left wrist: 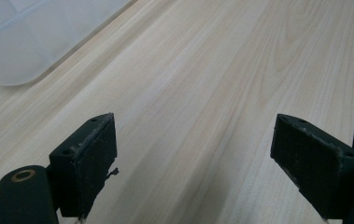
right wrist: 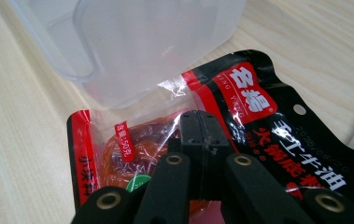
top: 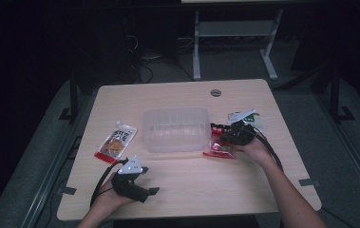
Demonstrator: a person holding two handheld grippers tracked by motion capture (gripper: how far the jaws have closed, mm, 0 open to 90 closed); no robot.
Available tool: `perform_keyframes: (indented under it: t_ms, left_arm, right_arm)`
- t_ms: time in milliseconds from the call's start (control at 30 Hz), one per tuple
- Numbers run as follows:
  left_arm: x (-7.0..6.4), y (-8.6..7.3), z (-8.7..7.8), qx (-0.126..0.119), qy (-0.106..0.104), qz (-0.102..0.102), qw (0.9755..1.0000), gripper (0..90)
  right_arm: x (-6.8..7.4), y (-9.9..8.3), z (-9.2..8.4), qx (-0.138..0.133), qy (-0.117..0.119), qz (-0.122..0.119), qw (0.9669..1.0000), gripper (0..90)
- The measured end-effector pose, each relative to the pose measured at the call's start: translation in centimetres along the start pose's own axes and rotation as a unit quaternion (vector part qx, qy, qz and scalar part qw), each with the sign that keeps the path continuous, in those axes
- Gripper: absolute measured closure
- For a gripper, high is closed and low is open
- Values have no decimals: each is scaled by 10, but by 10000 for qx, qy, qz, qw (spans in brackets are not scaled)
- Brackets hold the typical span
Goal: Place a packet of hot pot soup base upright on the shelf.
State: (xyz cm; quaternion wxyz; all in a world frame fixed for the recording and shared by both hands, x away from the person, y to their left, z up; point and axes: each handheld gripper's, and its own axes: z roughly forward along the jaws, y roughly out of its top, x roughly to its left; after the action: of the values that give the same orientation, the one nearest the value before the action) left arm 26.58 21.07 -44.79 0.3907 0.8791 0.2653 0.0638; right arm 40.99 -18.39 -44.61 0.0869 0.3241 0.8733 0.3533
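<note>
1. Pale wood is nearest us: the table [top: 187,185], and low on it, on the near-left side of the clear plastic tub [top: 175,129], the left gripper [top: 142,183] rests with its jaws wide apart and nothing between them.
2. Red and black film comes next. Touching the tub's right end lies the red-and-black sauce packet [right wrist: 244,102], partly over a clear pouch with red edges [right wrist: 118,149]. Our right gripper [right wrist: 202,135] has its jaws pressed together over these packets; whether film is pinched between the pads we cannot tell.
3. Left of the tub, well apart from it, lies an orange snack pouch [top: 116,142]. Just beyond the right gripper, right of the tub, sits a white-and-green packet [top: 246,116].
4. We judge the work to be lifting the sauce packet into the tub. The risks from here:
   - Slick film could slide out of closed jaws if only a thin edge is caught.
   - The two overlapping packets may rise together, so one drops short of the tub.
   - The tub is light; a packet dragged against its wall could push it away.
   - A limp packet might drape over the rim instead of falling inside.
</note>
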Motion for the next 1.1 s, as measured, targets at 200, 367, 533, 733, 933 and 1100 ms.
perform_keyframes:
  t_ms: [200,367,533,733,933,1100]
  left_arm:
    - [-1,1,1,19,-43,13,10000,141]
    - [-1,1,1,25,-70,40,10000,141]
    - [-2,1,2,23,-89,46,9999,141]
    - [-3,2,3,38,-123,81,9999,141]
    - [-3,4,4,45,-162,100,9998,141]
    - [-4,5,5,40,-184,115,9998,141]
  right_arm:
    - [3,-2,0,135,116,-63,9998,900]
    - [10,-3,-2,210,204,-62,9996,900]
    - [15,-7,-4,213,230,-150,9994,900]
    - [26,-12,-10,318,312,-230,9987,900]
    - [41,-18,-16,355,417,-286,9981,900]
    - [59,-26,-23,428,541,-342,9970,900]
